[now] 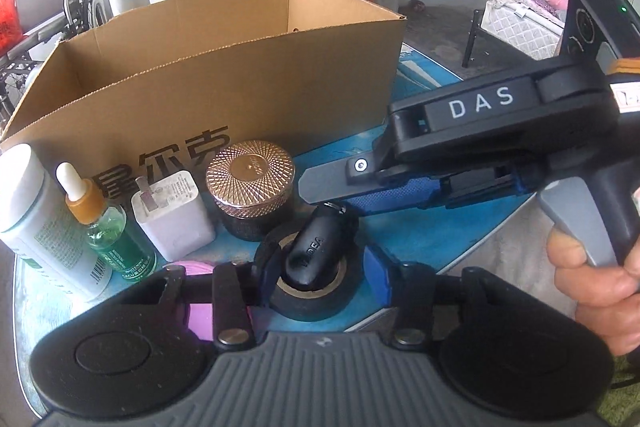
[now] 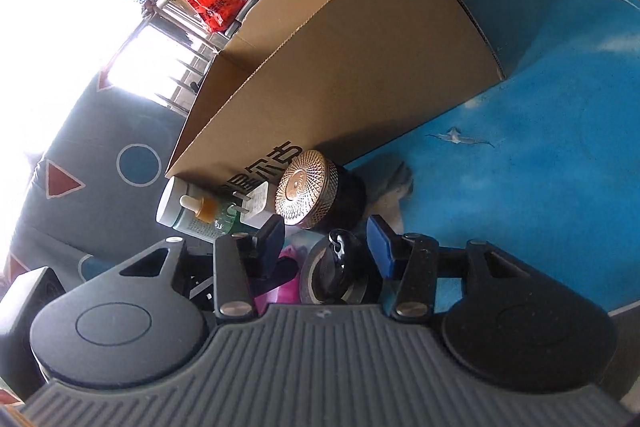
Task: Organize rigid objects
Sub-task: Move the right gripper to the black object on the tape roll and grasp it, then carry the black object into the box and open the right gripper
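Nearest me, my left gripper (image 1: 320, 267) has its jaws set narrowly on either side of a black tape roll (image 1: 316, 291) with a black key fob (image 1: 308, 251) lying across its hole, though I cannot tell whether the pads press on it. My right gripper (image 2: 326, 247), trigger squeezed by a hand (image 1: 592, 275), reaches in from the right with half-closed jaws just above the fob's ring, gripping nothing I can see. Farther on the blue bench (image 1: 420, 231) stand a gold-lidded jar (image 1: 252, 183), white charger (image 1: 172, 215), green dropper bottle (image 1: 108, 227) and white bottle (image 1: 36, 219), before the open cardboard box (image 1: 224, 67).
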The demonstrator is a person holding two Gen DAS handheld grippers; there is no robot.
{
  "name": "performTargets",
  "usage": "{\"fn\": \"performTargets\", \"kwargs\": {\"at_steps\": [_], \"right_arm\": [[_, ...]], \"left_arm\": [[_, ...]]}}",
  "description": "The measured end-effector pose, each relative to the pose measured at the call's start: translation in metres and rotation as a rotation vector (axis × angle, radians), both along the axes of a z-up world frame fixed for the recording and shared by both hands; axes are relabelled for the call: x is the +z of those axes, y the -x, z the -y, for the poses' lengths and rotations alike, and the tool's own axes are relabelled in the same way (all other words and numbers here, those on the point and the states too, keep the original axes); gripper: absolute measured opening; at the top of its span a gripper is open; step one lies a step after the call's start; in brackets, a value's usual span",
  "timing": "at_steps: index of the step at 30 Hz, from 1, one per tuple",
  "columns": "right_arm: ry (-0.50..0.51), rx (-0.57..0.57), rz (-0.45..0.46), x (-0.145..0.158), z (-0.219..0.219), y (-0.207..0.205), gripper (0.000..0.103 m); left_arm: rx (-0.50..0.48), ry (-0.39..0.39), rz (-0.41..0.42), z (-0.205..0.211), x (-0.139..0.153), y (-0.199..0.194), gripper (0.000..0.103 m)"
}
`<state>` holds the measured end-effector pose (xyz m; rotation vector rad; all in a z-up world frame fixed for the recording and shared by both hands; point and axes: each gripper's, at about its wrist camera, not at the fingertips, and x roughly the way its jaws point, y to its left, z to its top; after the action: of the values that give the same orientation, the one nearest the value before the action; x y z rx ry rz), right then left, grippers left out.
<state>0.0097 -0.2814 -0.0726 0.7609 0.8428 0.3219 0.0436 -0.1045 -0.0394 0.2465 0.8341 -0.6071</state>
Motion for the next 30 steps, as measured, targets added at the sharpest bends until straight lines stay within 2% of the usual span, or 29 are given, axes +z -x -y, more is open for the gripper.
{"fn": "performTargets", "kwargs": {"at_steps": [2,7,10,14,18,21,25,30], "right_arm": [[-0.007,0.016,-0.005,-0.003,-0.003,-0.001,0.037],[0.007,0.043,0.026,0.002,-0.009,-0.001,0.027],[0.042,0.066,0.052,0.006,-0.016,-0.002,0.025],[0.082,0.080,0.056,0.004,-0.023,-0.006,0.025],[0.081,0.089,0.038,-0.004,-0.026,-0.009,0.022],[0.101,0.087,0.042,-0.004,-0.029,-0.010,0.016],[0.122,0.095,0.077,0.007,-0.033,-0.004,0.015],[0.172,0.114,0.165,0.038,-0.041,0.006,0.015]], "left_arm": [[0.005,0.000,-0.008,0.000,-0.002,-0.002,0.042],[0.003,-0.001,0.012,-0.001,-0.003,-0.002,0.040],[-0.004,0.002,0.027,0.000,-0.002,-0.003,0.039],[0.004,-0.019,0.053,0.003,-0.002,-0.006,0.027],[0.002,-0.018,0.056,0.002,-0.002,-0.007,0.027],[0.005,-0.035,0.076,0.003,0.000,-0.004,0.025],[0.013,-0.017,0.093,-0.001,0.014,0.001,0.025],[0.037,0.017,0.164,-0.007,0.046,0.009,0.025]]}}
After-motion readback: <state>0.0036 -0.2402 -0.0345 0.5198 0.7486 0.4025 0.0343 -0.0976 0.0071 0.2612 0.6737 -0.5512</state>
